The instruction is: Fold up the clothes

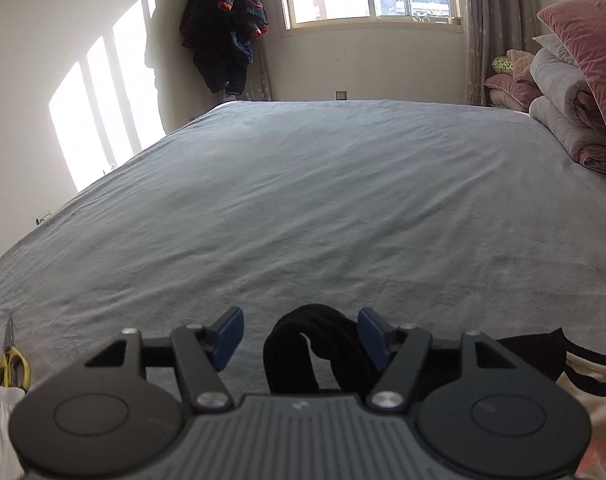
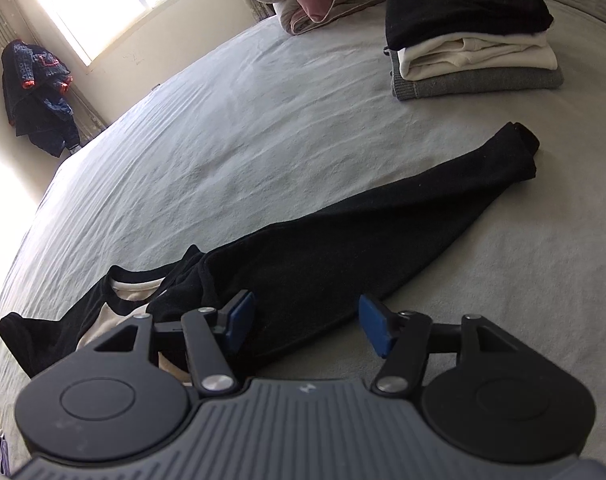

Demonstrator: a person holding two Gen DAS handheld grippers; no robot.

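A black and cream long-sleeved top (image 2: 303, 256) lies on the grey bed (image 2: 231, 128). One black sleeve (image 2: 443, 192) stretches out to the right, ending in a cuff (image 2: 523, 148). My right gripper (image 2: 307, 324) is open, low over the sleeve near the shoulder. In the left wrist view my left gripper (image 1: 301, 336) is open around the other black sleeve's cuff (image 1: 315, 344), which curls up between the blue pads without being pinched. The top's body (image 1: 583, 376) shows at the lower right there.
A stack of folded clothes (image 2: 475, 36), black on cream on grey, sits at the far right of the bed. Folded quilts and a pink pillow (image 1: 583, 76) lie at the head. Yellow scissors (image 1: 13, 364) lie near the left edge. Dark jackets (image 1: 227, 24) hang by the window.
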